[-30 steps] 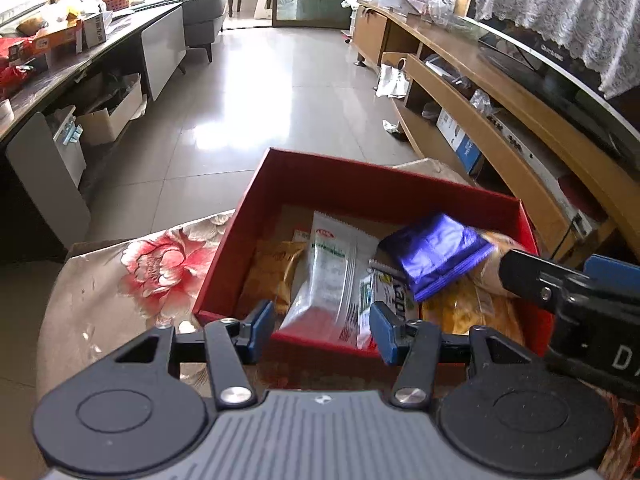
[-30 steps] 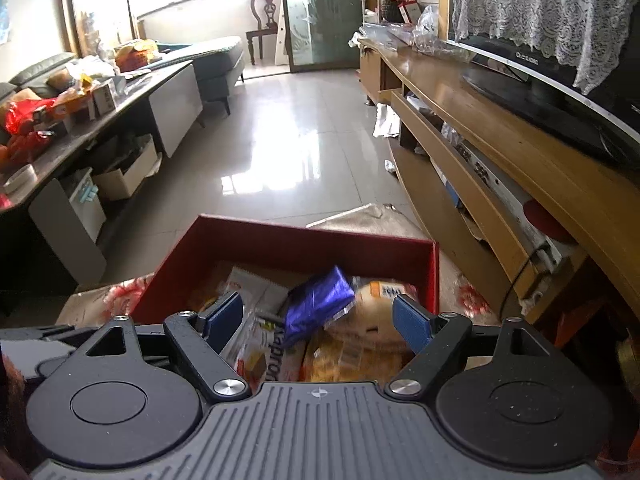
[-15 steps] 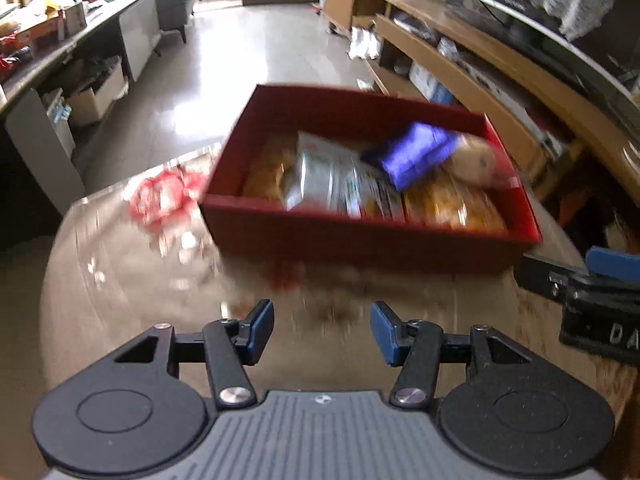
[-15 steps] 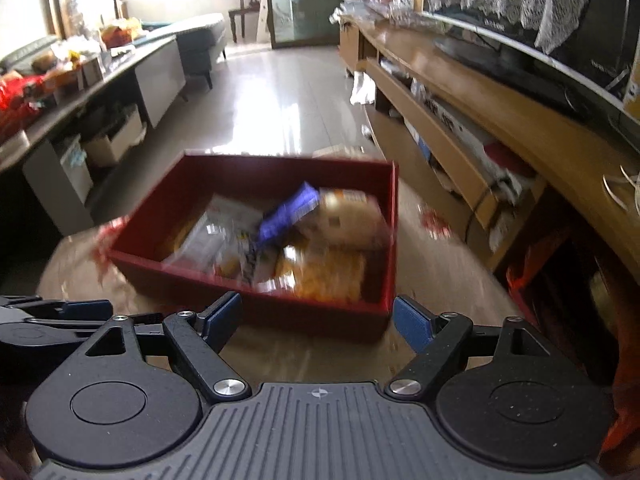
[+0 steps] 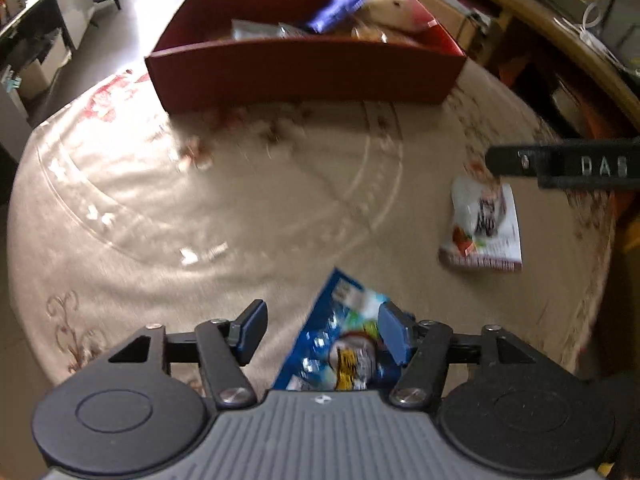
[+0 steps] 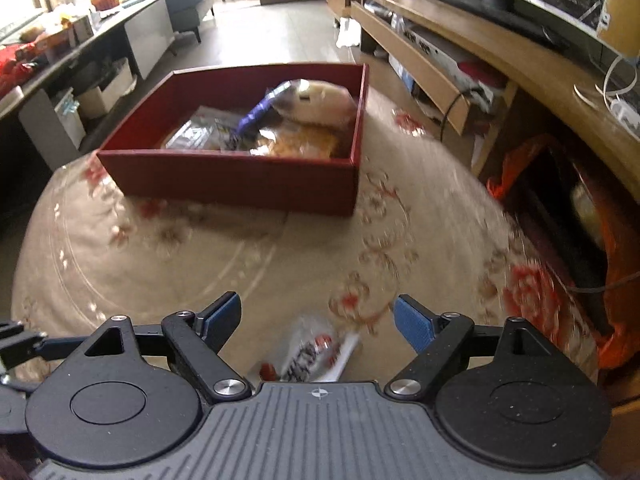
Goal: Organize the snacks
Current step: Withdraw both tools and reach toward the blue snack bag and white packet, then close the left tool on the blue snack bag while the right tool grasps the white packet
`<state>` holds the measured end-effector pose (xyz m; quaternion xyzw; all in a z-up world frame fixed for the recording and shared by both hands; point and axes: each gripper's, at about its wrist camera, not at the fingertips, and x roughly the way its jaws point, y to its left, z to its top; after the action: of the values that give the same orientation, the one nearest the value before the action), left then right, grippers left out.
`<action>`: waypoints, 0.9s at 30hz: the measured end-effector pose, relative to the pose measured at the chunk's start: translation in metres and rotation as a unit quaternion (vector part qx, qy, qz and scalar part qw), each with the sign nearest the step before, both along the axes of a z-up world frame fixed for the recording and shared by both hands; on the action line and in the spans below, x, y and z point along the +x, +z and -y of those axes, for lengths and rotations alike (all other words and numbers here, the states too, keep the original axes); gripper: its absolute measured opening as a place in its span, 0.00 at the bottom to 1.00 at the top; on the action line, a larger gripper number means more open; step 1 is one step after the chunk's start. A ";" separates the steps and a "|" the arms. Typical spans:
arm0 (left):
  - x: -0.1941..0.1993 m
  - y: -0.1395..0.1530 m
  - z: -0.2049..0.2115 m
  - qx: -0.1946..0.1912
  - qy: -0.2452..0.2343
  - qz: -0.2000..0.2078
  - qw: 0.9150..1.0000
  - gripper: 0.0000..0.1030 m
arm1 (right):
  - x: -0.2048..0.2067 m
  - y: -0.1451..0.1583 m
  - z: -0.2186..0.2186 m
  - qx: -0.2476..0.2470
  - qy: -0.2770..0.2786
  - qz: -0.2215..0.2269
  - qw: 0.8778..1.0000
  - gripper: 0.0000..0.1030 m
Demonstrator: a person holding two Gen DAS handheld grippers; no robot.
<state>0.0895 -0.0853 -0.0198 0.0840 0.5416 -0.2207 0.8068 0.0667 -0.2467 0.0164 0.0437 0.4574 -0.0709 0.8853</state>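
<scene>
Beige floral cloth point(image 5: 208, 208) covers the round table under both grippers. Nearest, the left gripper point(image 5: 322, 332) points steeply down with its jaws opening; a blue snack packet point(image 5: 340, 344) lies flat on the cloth below them, toward the right-hand pad, and nothing is gripped. The right gripper point(image 6: 318, 320) hangs with jaws wide and empty above a white snack packet point(image 6: 312, 354) with red trim, which lies near the table's right edge. At the far side sits a red box point(image 6: 240, 184) holding several snacks, among them a purple packet point(image 6: 260, 110) and a pale bagged bun point(image 6: 324, 98).
</scene>
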 end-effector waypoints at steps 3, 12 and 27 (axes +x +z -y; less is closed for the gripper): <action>-0.004 -0.007 0.002 0.010 0.000 -0.010 1.000 0.66 | -0.004 0.000 -0.002 0.003 0.002 0.000 1.000 0.85; -0.018 -0.018 0.021 0.029 -0.051 -0.003 0.998 0.73 | -0.004 -0.002 -0.002 0.008 0.016 -0.004 1.000 0.86; -0.027 -0.014 0.016 0.038 -0.052 0.011 0.998 0.70 | -0.007 -0.019 0.004 0.009 -0.007 -0.040 0.999 0.86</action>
<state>0.0623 -0.1010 -0.0343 0.1452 0.5356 -0.2402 0.7965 0.0602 -0.2508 -0.0027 0.0520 0.4927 -0.0743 0.8654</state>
